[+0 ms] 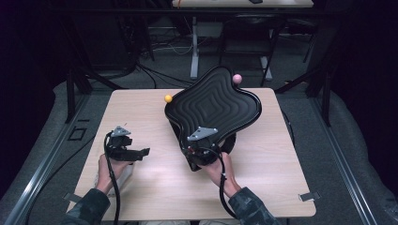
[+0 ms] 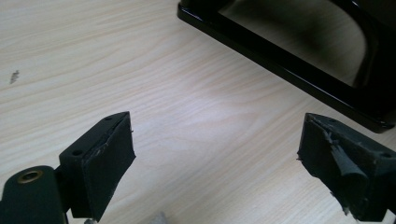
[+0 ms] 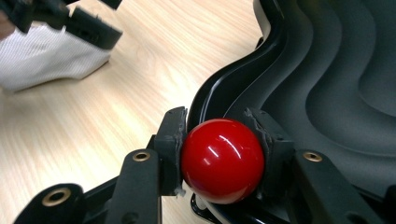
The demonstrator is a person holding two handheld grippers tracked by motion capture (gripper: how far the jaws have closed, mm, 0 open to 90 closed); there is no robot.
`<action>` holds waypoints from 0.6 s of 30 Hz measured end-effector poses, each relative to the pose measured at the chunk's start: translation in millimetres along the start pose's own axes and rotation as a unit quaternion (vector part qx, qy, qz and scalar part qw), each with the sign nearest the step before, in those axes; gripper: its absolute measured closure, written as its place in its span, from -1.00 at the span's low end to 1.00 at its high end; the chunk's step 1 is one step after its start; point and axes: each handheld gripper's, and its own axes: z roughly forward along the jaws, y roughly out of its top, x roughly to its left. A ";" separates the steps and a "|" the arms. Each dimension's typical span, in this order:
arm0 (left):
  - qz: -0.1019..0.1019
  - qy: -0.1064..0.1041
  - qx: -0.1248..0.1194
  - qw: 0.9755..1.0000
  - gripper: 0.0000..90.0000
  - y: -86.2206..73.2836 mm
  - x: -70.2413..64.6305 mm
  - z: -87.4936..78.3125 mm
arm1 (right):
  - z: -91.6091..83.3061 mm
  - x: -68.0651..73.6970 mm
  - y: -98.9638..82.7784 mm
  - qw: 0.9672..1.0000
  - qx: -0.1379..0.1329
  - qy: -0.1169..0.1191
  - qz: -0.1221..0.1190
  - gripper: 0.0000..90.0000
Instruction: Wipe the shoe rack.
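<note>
I count three balls and one tray on the pale wooden table (image 1: 141, 187). The glossy red ball (image 3: 222, 161) sits clamped between the two black pads of my right gripper (image 3: 219, 140), at the near rim of the wavy-edged black plastic tray with concentric ridges (image 1: 213, 105); in the high view my right gripper (image 1: 202, 150) and hand cover that ball entirely. The small yellow ball (image 1: 168, 98) lies on the table just beside the tray's left edge, and the small pink ball (image 1: 237, 78) shows at the tray's far rim, though I cannot tell whether it touches it. My left gripper (image 2: 215, 154) hangs over bare wood with its jaws wide apart and nothing between them, well apart from the tray in the high view (image 1: 124, 147). Its own view cuts the tray (image 2: 280, 65) down to one dark corner at the upper right.
</note>
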 end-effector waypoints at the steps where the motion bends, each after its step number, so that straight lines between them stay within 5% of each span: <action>1: 0.000 0.000 0.000 1.000 -0.78 0.0 0.0 0.0 | -3.8 -2.4 -3.6 1.000 -0.001 0.006 -0.001 0.32; 11: 0.013 0.020 -0.009 1.000 -0.75 28.5 2.5 -1.4 | -35.7 -23.3 -34.1 0.999 -0.008 0.032 0.000 0.32; 13: 0.015 0.019 -0.011 1.000 -0.74 38.0 0.2 1.2 | -42.9 -26.7 -38.5 1.000 0.005 0.014 0.000 0.31; 18: 0.022 0.013 -0.026 0.999 -0.67 66.2 -5.9 9.9 | -54.9 -39.1 -49.8 1.000 0.002 0.011 0.006 0.31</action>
